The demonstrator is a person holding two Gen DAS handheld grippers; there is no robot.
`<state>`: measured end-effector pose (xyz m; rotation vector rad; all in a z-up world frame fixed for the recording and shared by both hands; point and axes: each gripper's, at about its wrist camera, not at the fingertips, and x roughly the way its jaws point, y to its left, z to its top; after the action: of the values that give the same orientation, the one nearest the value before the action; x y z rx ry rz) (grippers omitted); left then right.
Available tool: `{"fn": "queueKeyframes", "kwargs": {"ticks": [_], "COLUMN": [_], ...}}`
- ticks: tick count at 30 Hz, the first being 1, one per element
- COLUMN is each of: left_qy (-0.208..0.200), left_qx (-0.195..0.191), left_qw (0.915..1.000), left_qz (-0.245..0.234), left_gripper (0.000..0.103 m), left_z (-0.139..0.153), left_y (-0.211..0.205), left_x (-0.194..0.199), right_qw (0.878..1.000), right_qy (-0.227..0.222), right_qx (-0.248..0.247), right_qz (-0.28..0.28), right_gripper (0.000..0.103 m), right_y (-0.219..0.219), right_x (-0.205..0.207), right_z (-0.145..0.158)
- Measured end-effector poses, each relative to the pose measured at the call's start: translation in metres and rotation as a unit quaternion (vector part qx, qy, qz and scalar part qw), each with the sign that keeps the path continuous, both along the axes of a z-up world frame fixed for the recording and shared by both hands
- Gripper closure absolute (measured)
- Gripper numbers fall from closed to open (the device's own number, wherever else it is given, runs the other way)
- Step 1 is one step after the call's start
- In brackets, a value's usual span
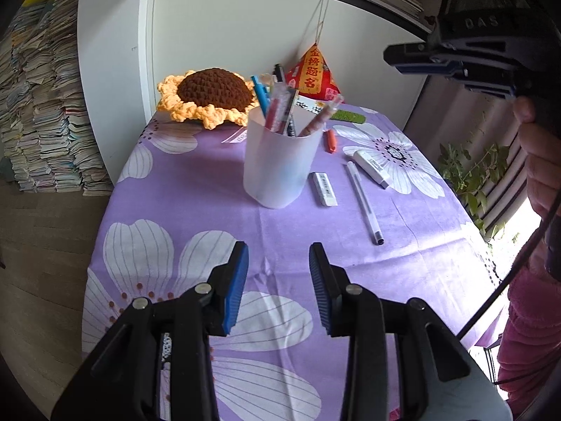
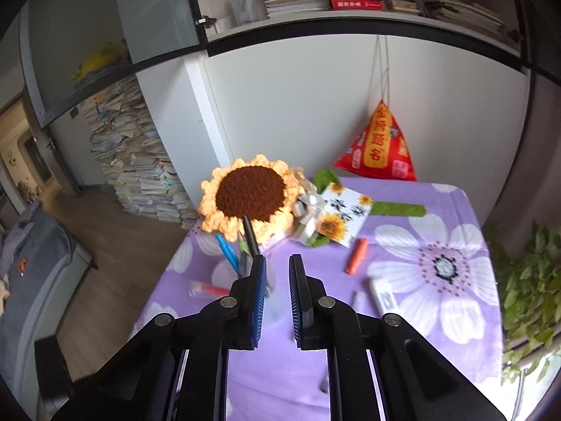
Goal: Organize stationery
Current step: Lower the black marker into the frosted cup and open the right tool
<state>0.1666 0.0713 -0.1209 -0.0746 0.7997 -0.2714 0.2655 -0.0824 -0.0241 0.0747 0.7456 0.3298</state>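
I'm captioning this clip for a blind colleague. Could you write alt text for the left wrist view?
A translucent pen cup full of pens stands on a purple floral tablecloth, with an eraser and a clear pen lying loose beside it. The left gripper hangs empty in front.

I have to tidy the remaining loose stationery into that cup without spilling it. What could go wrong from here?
1. The pen cup is tall, light-looking and already crowded with leaning pens; a bump from a tool could tip it.
2. The clear pen is round and thin on soft cloth, so it may roll or slip from the pads.
3. The eraser lies close beside the cup, leaving little room.
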Motion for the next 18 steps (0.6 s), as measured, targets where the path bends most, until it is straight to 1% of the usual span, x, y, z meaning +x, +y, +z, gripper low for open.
{"fn": "queueKeyframes", "kwargs": {"ticks": [7, 13, 18], "left_qy": [0.013, 0.017, 0.024], "left_qx": [0.01, 0.013, 0.02], "left_qw": [0.9998, 0.9996, 0.9992], "left_qz": [-0.013, -0.021, -0.024], "left_gripper": [0.069, 0.069, 0.07], "left_z": [-0.001, -0.001, -0.004], "left_y": [-0.023, -0.039, -0.052], "left_x": [0.001, 0.001, 0.004], "right_qw": [0.999, 0.994, 0.989], "right_qy": [0.018, 0.089, 0.141], "right_qx": [-0.011, -0.013, -0.018], "right_qz": [-0.031, -0.058, -0.039], "right_gripper": [0.091, 0.091, 0.091], "right_y": [-0.04, -0.068, -0.067], "right_x": [-0.017, -0.005, 0.004], "right_z": [-0.02, -0.061, -0.096]}}
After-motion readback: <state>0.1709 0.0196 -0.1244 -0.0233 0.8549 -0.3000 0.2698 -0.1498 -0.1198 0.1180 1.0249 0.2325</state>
